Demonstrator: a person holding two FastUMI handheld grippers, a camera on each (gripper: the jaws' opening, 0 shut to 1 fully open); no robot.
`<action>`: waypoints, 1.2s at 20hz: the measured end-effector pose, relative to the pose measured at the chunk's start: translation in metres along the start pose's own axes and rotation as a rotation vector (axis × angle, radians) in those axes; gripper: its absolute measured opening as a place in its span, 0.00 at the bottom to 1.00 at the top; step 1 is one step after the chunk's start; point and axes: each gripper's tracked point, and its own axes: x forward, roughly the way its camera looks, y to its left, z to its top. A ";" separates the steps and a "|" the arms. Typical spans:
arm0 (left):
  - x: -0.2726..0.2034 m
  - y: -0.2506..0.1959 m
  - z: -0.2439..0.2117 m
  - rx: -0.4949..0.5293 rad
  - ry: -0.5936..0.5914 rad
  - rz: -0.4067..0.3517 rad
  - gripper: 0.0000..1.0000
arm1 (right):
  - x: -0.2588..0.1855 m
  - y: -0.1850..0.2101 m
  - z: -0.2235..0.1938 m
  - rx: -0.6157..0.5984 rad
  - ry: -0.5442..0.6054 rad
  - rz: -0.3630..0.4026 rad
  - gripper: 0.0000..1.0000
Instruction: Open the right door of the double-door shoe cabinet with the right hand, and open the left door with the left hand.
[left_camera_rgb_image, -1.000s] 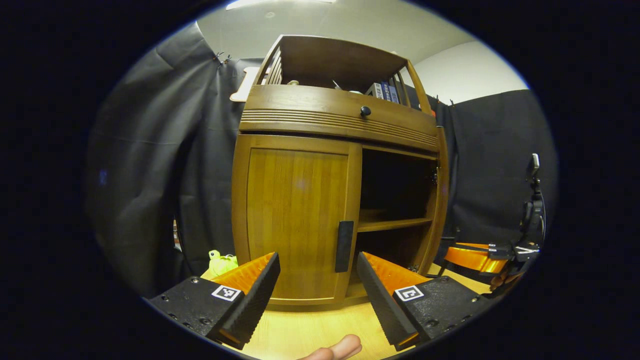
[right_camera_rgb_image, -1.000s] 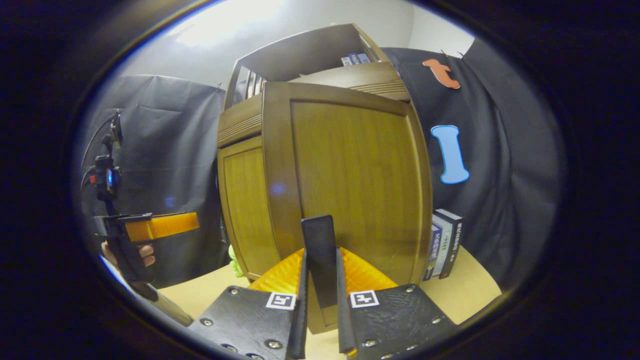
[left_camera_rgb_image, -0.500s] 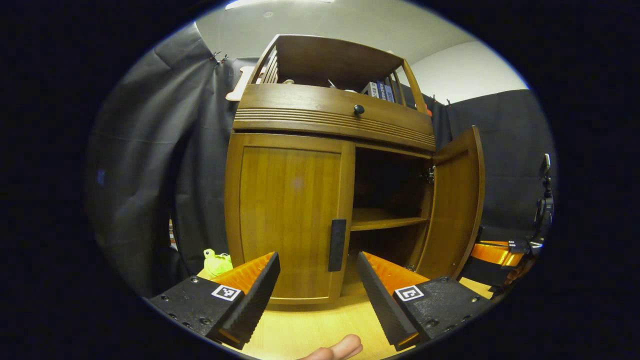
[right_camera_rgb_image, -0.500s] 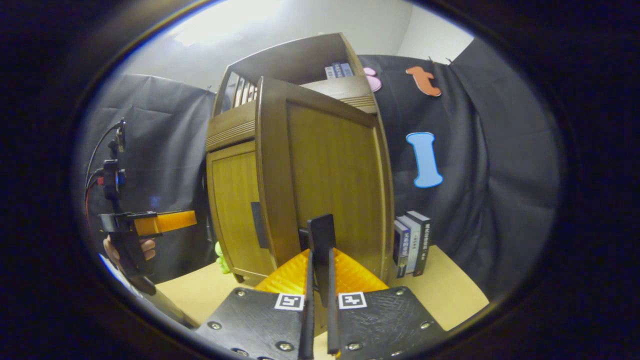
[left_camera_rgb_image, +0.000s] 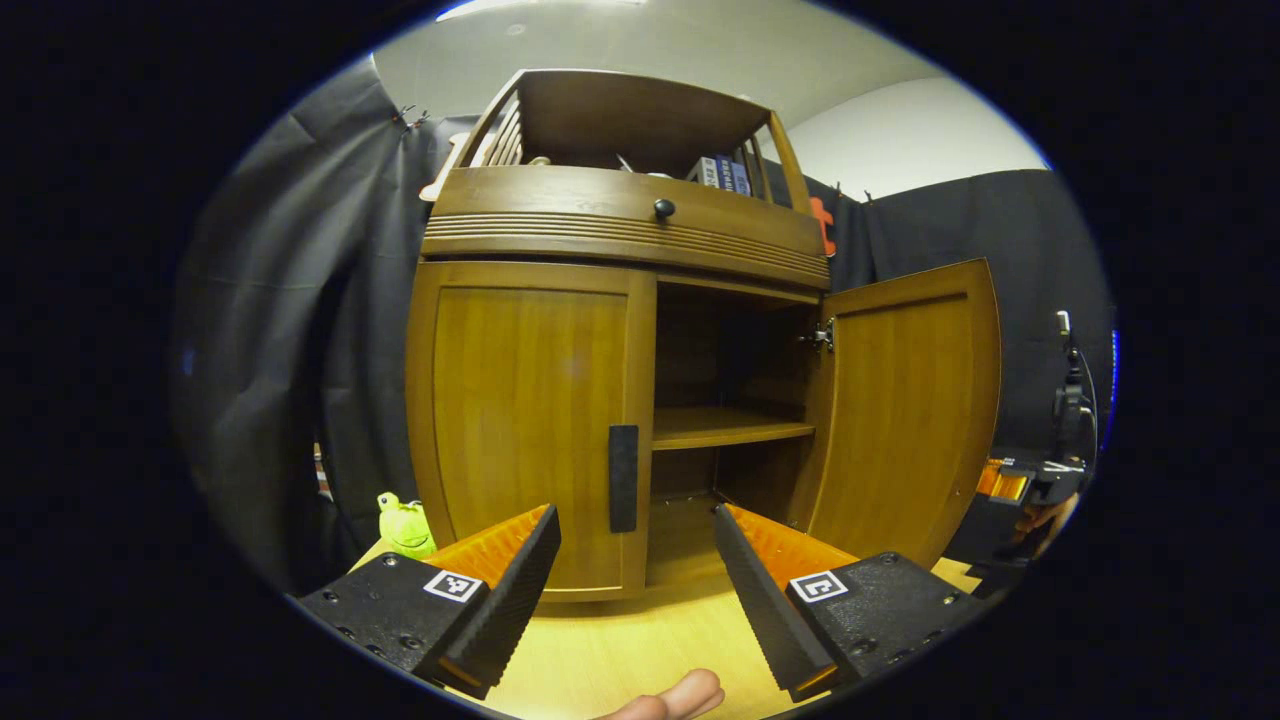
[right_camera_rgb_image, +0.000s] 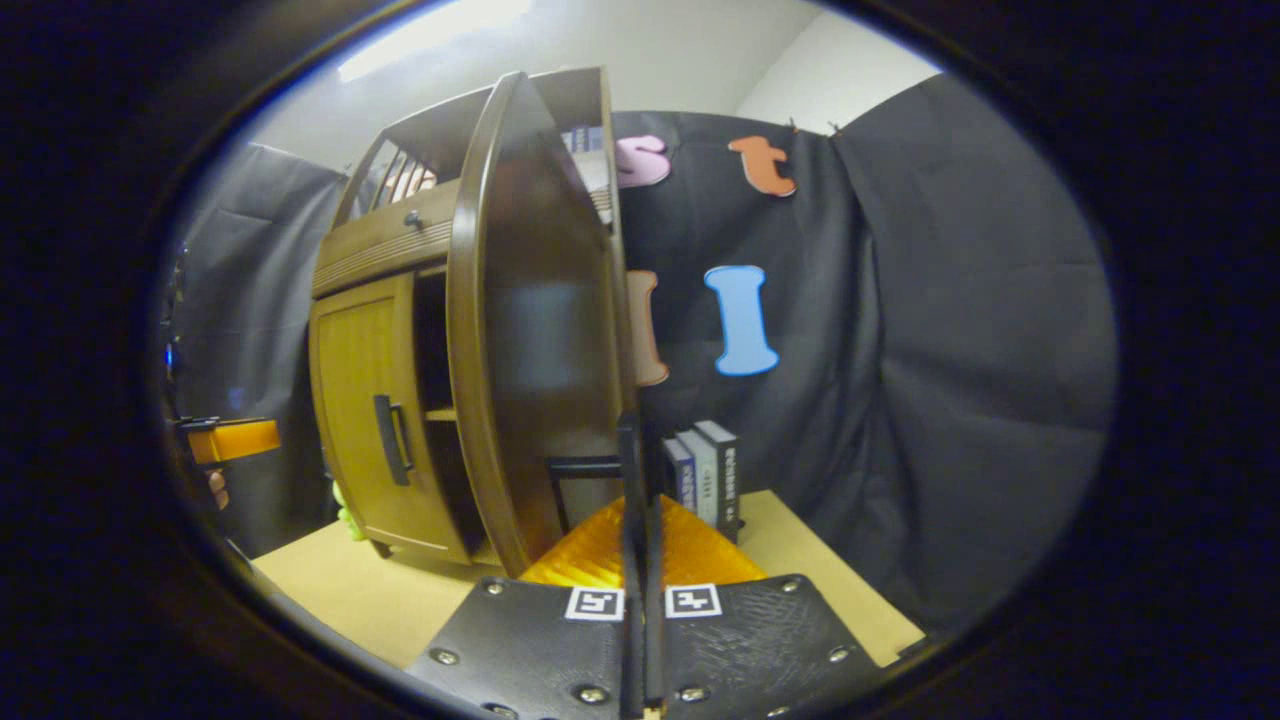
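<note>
**A:** Step in hand?

**B:** Second half, by the look of it. Right door (left_camera_rgb_image: 905, 400) swung well out from the shoe cabinet (left_camera_rgb_image: 620, 225), baring a shelf (left_camera_rgb_image: 730, 428) inside. Seen nearly edge-on in the right gripper view (right_camera_rgb_image: 530, 330). Right gripper (right_camera_rgb_image: 640, 510) pinched nearly closed on the right handle (right_camera_rgb_image: 628, 445), both fingers against the thin bar.

**A:** And the left side?

**B:** Left door (left_camera_rgb_image: 530, 420) flush with the cabinet front, not yet opened. Left gripper (left_camera_rgb_image: 635, 515) spread wide, gripping nothing, low over the table (left_camera_rgb_image: 620, 650) and aimed at the left handle (left_camera_rgb_image: 623, 478). Near it, not touching.

**A:** Next move?

**B:** Probably forward and slightly up, to bring the spread fingers either side of the upright bar. Then a close, then a pull along an arc about the hinges on the far left edge. Worth squaring the fingers to the bar first; a skewed grip likely to slip on so slim a handle.

**A:** Anything in the way?

**B:** Green toy (left_camera_rgb_image: 405, 520) on the table just beside the cabinet's left corner, possibly within the door's swing; hard to judge. Books (right_camera_rgb_image: 705, 475) upright behind the right door, clear of the work.
</note>
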 end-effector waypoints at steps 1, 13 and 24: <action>0.002 0.000 -0.001 -0.003 -0.003 0.001 0.92 | 0.000 0.000 0.000 0.005 -0.004 0.010 0.01; 0.050 -0.002 -0.024 -0.061 0.042 0.015 0.96 | 0.000 -0.026 0.002 -0.044 -0.009 0.006 0.44; 0.091 0.001 -0.019 -0.034 -0.022 0.034 0.96 | -0.076 -0.045 0.022 -0.101 -0.096 -0.163 0.93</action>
